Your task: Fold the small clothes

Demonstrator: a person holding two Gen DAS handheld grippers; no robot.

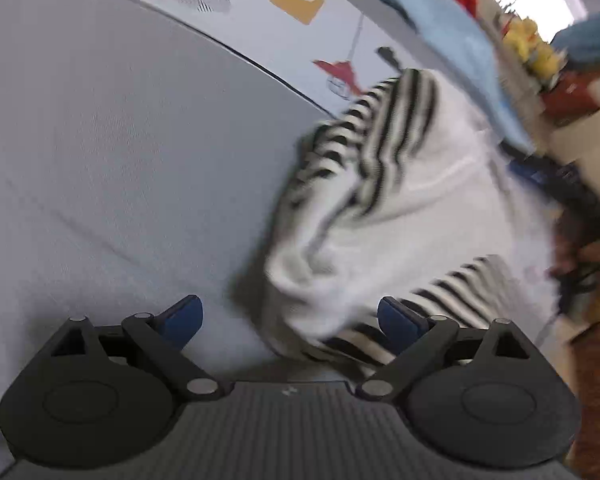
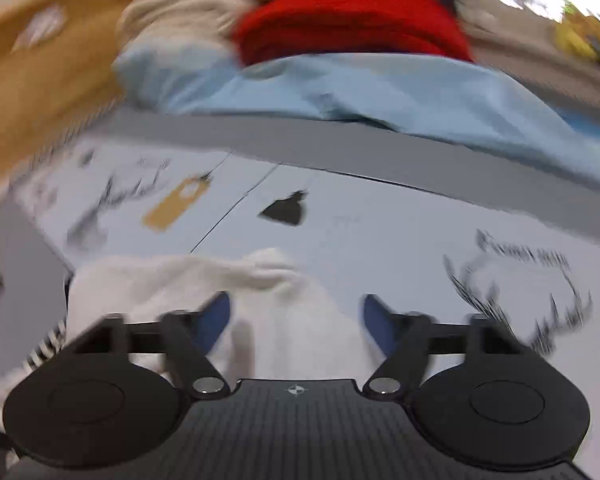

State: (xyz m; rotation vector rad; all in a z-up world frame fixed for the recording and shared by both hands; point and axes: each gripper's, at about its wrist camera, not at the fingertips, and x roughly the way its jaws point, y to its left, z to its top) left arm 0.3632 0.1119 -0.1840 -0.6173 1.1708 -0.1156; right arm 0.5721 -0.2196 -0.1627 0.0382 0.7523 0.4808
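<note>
Two pairs of tongs show here, both with their blue-padded fingers spread wide and nothing gripped between them. The left tongs (image 1: 290, 316) hang low over a grey sheet (image 1: 100, 140) that covers the surface below; whether that surface is a bed or a bench cannot be told. The white garment (image 1: 400, 220), with black-and-white striped parts, lies bunched on the sheet just ahead and to the right of them. Its near edge reaches between the fingers, and a striped part lies right by the right blue pad (image 1: 394, 318), but the fabric is blurred and contact cannot be judged.

The right tongs (image 2: 296, 316) sit above another part of the same garment (image 2: 188, 280), whose white cloth fills the space between and beneath the spread fingers; a strip of stripes shows at the lower left. Beyond it lies a pale printed cloth (image 2: 360, 240) bearing sketchy drawings, a mustard tag shape and a black shape. Further back lies light blue fabric (image 2: 380, 92), with red fabric (image 2: 348, 24) behind it. Both views are smeared by motion blur.
</note>
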